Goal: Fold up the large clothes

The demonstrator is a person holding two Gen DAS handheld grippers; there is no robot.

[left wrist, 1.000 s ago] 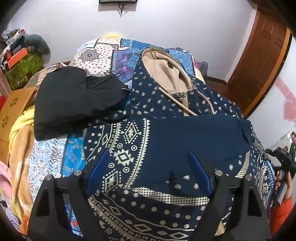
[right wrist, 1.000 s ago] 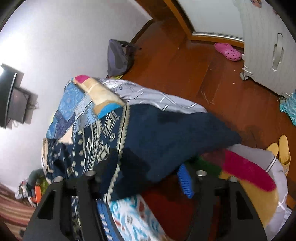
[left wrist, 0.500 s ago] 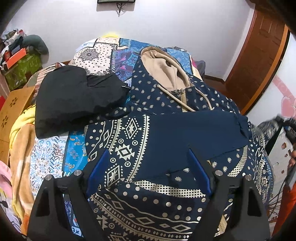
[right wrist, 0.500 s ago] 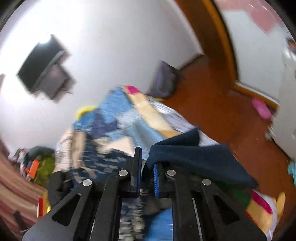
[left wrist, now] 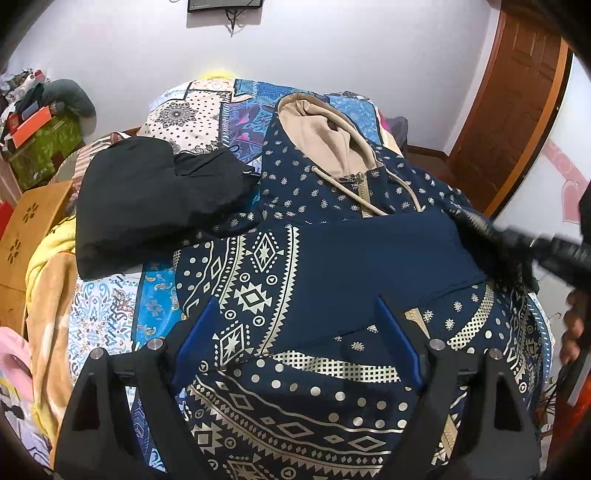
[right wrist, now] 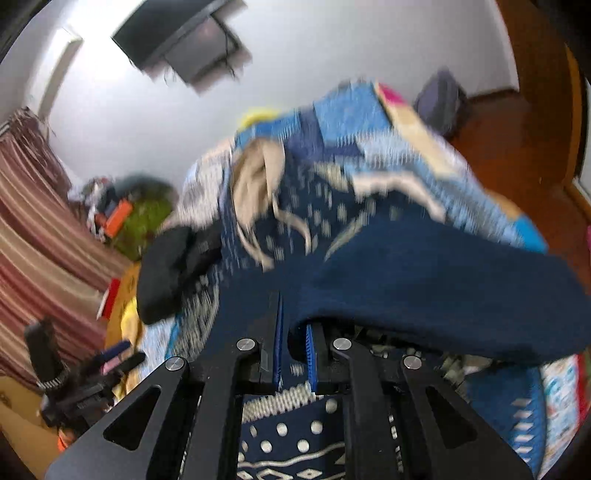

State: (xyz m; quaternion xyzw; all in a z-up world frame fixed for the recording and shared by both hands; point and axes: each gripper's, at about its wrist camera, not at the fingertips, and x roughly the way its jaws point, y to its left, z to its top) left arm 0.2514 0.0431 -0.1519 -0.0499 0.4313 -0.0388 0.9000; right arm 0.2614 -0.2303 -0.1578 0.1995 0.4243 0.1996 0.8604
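Patchwork-quilted bed (left wrist: 207, 110); navy patterned zip hoodie (left wrist: 295, 258) spread. Right tool (right wrist: 293, 349) clamped on plain navy sleeve (right wrist: 424, 280), left tool (left wrist: 295, 343) apart; sleeve may slip, fold skews.

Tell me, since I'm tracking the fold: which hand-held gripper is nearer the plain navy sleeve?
Right. The right hand-held gripper is shut on the plain navy sleeve; the left hand-held gripper hovers open above the patterned body.

Hoodies: one, navy patterned hoodie (left wrist: 295, 280), tan hood at 12 o'clock
Black garments: one black bundle (left wrist: 155, 206) at 10 o'clock
Grippers: two, left gripper (left wrist: 295, 332), right gripper (right wrist: 294, 354)
Patchwork bedspreads: one patchwork bedspread (left wrist: 207, 110)
Wall screens: one wall screen (left wrist: 224, 4)
Doors: one wooden door (left wrist: 517, 110) at 2 o'clock
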